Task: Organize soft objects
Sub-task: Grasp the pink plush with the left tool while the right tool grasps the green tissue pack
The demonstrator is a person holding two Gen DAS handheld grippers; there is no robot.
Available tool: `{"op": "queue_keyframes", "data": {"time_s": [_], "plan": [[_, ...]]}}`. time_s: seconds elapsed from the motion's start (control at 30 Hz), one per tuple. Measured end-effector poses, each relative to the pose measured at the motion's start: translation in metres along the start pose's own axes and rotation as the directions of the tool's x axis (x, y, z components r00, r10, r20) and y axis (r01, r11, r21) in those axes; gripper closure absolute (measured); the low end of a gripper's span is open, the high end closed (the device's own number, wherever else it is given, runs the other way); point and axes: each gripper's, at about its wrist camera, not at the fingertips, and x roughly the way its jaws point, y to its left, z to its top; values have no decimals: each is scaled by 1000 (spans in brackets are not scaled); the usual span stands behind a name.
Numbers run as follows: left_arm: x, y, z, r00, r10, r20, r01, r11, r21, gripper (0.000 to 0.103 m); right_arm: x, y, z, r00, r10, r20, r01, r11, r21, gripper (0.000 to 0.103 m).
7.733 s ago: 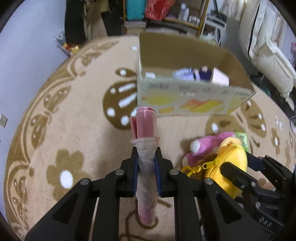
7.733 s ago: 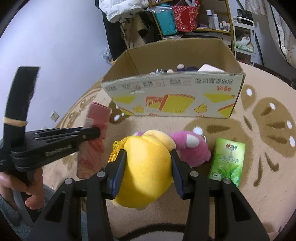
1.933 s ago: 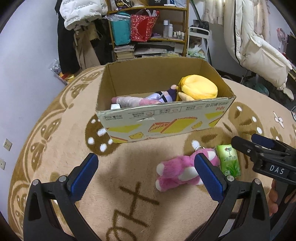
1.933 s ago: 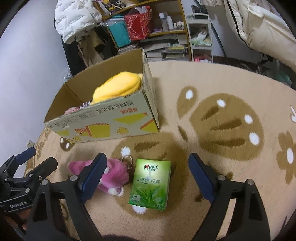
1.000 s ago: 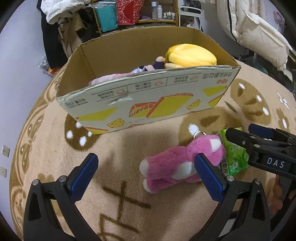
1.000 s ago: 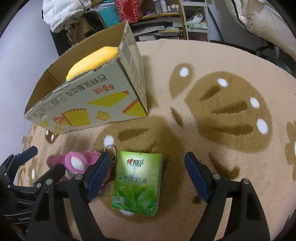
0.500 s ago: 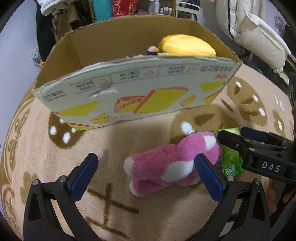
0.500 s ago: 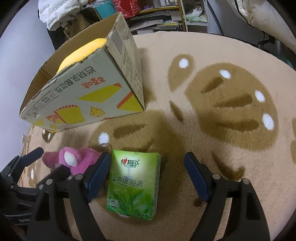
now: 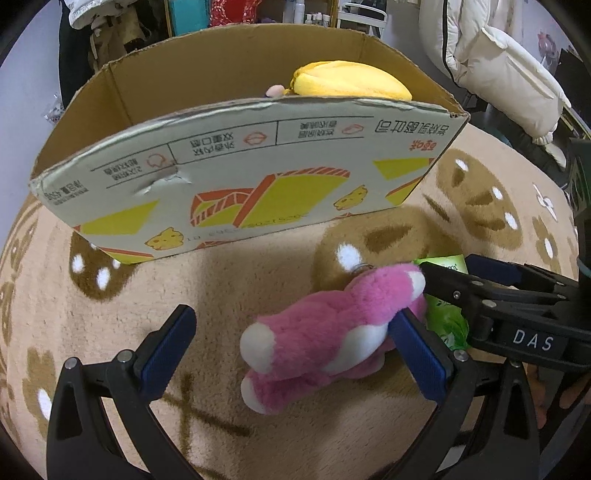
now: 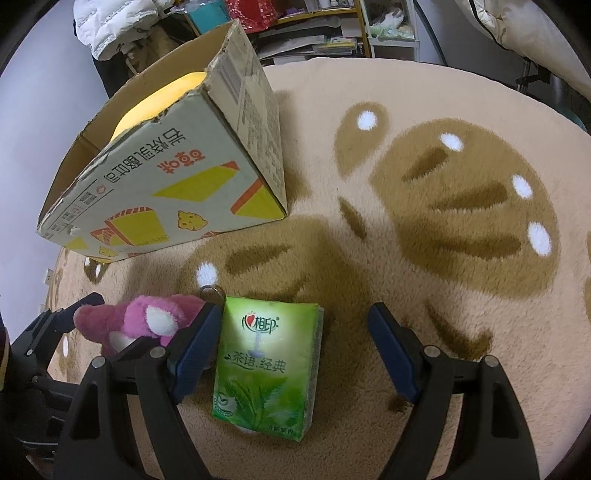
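A pink plush toy [image 9: 325, 332] lies on the carpet in front of the cardboard box [image 9: 236, 177]. My left gripper [image 9: 291, 350] is open, its fingers on either side of the plush, the right pad [image 9: 417, 354] touching it. A green tissue pack [image 10: 267, 363] lies just right of the plush [image 10: 144, 321]. My right gripper [image 10: 295, 350] is open around the pack, low over the carpet. The green pack also shows in the left wrist view [image 9: 445, 295], partly hidden by the right gripper. A yellow plush pouch [image 9: 351, 81] sits inside the box.
The beige carpet [image 10: 443, 221] with brown patterns spreads to the right. Shelves with bags and bottles [image 10: 314, 22] stand behind the box. A white padded coat [image 9: 498, 66] hangs at the far right. The box wall [image 10: 166, 192] is close ahead of both grippers.
Both grippers have moved down and forward. The left now straddles the pink plush and the right straddles the green pack. Earlier the yellow pouch and a pink roll went into the box.
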Motion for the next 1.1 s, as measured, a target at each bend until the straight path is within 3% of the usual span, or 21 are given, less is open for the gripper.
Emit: {"op": "queue_keyframes", "data": {"time_s": [0.27, 0.37, 0.47, 0.63, 0.67, 0.87, 1.1], "plan": [[7, 0, -3, 999, -40, -21, 40, 999, -20, 2, 2, -2, 0, 1000, 24, -12, -24, 1000, 12, 25], [9, -4, -4, 997, -76, -35, 75, 997, -20, 9, 2, -4, 0, 999, 33, -15, -32, 999, 29, 29], [8, -9, -5, 995, -92, -32, 92, 996, 1, 17, 2, -6, 0, 999, 44, -16, -43, 998, 47, 30], [5, -10, -5, 984, -173, -32, 172, 985, -19, 46, 3, -4, -1, 999, 41, -16, -41, 998, 45, 30], [4, -10, -5, 981, -191, -30, 191, 981, -21, 48, 3, -4, -1, 999, 43, -16, -42, 998, 47, 30], [-4, -21, -5, 987, -162, -5, 162, 986, 31, 52, 2, -9, -1, 998, 65, -12, -64, 995, 73, 29], [-13, -14, -8, 991, -131, 14, 131, 991, 9, 53, 1, -9, -1, 998, 58, -12, -57, 996, 65, 29]]}}
